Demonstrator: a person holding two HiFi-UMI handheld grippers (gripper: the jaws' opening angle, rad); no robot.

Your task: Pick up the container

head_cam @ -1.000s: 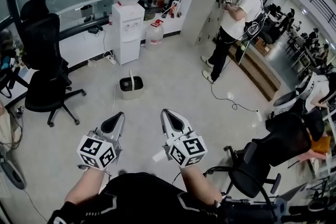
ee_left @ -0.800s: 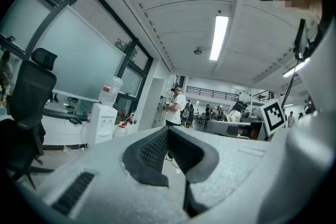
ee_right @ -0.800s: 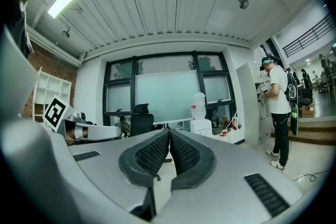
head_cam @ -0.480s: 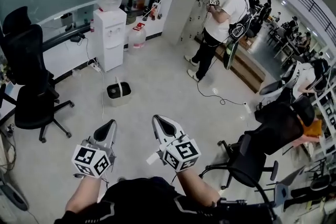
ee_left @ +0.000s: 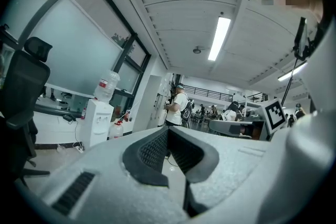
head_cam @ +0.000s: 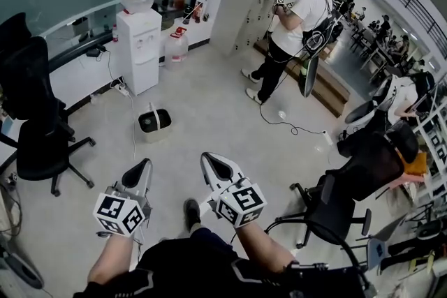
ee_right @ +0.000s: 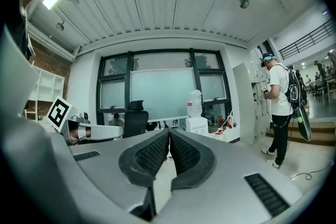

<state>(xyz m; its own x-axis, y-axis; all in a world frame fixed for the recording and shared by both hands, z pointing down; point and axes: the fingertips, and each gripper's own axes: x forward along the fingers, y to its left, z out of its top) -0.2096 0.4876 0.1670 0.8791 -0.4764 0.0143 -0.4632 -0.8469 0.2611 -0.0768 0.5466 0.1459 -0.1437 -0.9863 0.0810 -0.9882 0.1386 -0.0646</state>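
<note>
Left gripper (head_cam: 142,167) and right gripper (head_cam: 213,164) clenched, empty; open one before you reach the floor bin (head_cam: 154,125), well ahead

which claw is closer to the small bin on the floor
Left. The left claw sits almost directly below the bin in the head view; the right claw is off to the bin's right, farther away. Neither touches it.
</note>
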